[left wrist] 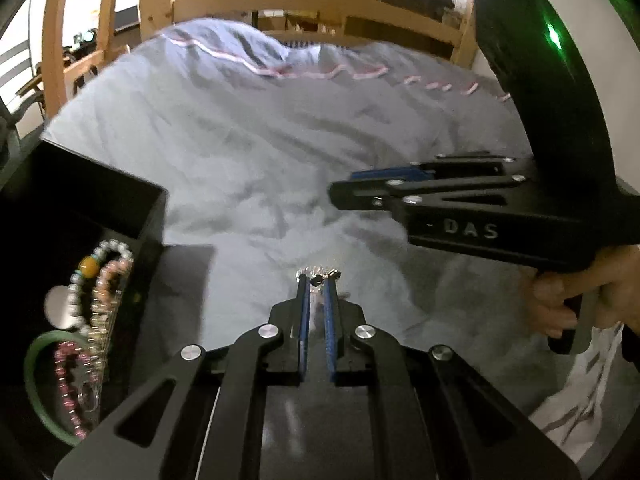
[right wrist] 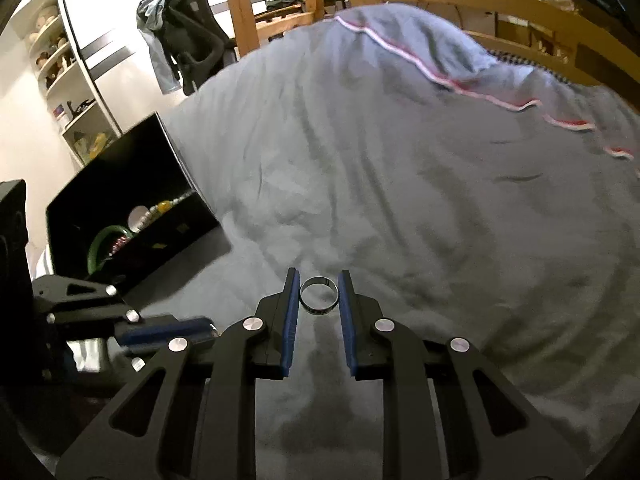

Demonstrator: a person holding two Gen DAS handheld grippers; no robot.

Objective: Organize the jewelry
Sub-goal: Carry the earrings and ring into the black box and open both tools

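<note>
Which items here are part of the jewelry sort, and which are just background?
Job:
- silver ring held in right gripper
- small silvery chain piece pinched in left gripper
- black box with beaded bracelets, green bangle, round white disc

Lying about:
- grey duvet
- wooden bed frame
- office chair
- shelves

Ahead of your tools a grey duvet (right wrist: 400,160) covers the wooden bed frame (left wrist: 320,4); white shelves (right wrist: 68,80) stand far left.
</note>
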